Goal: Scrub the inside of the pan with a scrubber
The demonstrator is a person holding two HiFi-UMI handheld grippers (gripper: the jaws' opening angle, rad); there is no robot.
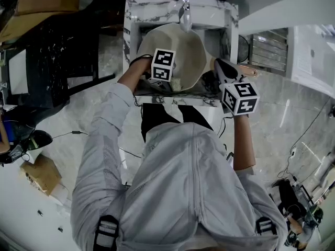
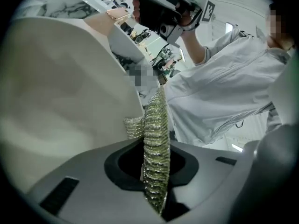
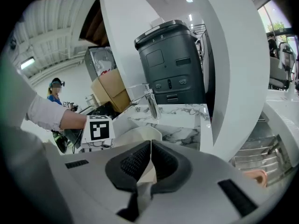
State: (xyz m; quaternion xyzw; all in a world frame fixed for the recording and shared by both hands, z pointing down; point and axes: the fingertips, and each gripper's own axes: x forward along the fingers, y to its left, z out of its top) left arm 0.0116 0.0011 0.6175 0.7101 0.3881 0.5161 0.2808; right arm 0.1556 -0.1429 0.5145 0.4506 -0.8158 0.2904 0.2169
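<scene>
Left claw [image 2: 156, 169] pinching scrubber [image 2: 155, 125] against pan [image 2: 60, 92]; right claw [image 3: 149, 162] pinching pan edge.

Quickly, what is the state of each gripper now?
Left gripper: closed on the metal mesh scrubber.
Right gripper: closed on the rim of the pan.

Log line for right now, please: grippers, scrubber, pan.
left gripper: shut on scrubber | scrubber: at inner wall of pan | right gripper: shut on pan rim | pan: in sink
</scene>
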